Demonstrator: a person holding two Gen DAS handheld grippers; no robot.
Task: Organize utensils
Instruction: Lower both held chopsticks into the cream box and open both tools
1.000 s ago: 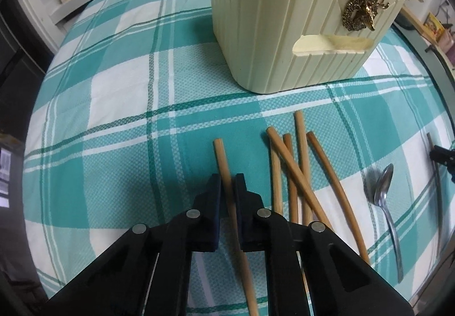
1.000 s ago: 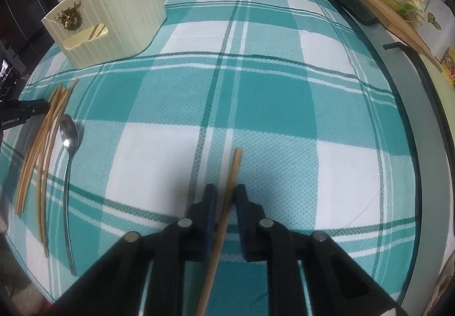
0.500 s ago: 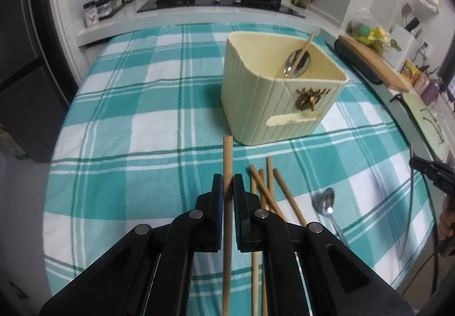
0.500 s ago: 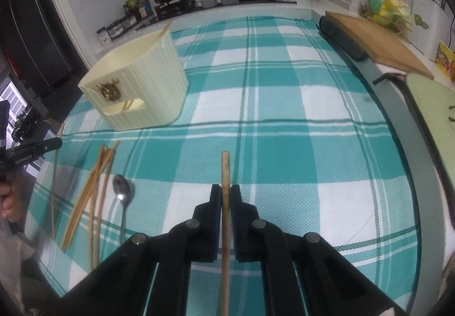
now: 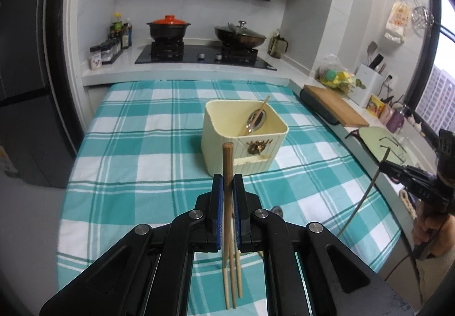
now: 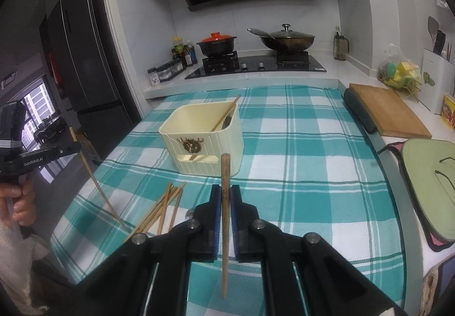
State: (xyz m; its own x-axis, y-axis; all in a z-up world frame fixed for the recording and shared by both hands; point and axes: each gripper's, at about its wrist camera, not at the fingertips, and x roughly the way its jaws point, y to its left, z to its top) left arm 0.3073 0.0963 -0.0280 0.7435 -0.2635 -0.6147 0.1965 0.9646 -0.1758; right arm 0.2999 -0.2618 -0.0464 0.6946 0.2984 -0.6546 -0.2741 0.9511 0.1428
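Observation:
My left gripper (image 5: 227,182) is shut on a wooden chopstick (image 5: 227,162) and holds it above the table, tip pointing up and forward. My right gripper (image 6: 224,193) is shut on another wooden chopstick (image 6: 225,173), also lifted. A cream utensil holder (image 5: 244,142) with a brass deer emblem stands mid-table, with a spoon (image 5: 256,119) and a chopstick inside; it also shows in the right wrist view (image 6: 204,139). Several loose chopsticks (image 6: 162,208) lie on the checked cloth in front of the holder. In the right wrist view the left gripper (image 6: 71,149) shows at the left edge.
A teal-and-white checked cloth (image 5: 128,151) covers the table. A stove with a red-lidded pot (image 5: 169,27) and a wok (image 5: 240,35) stands behind. A cutting board (image 6: 386,114) and a green mat (image 6: 429,185) lie along the right counter. A dark fridge (image 6: 79,60) stands at left.
Both grippers have lifted their chopsticks off the cloth and risen, tilting to look forward across the table at the holder and the stove.

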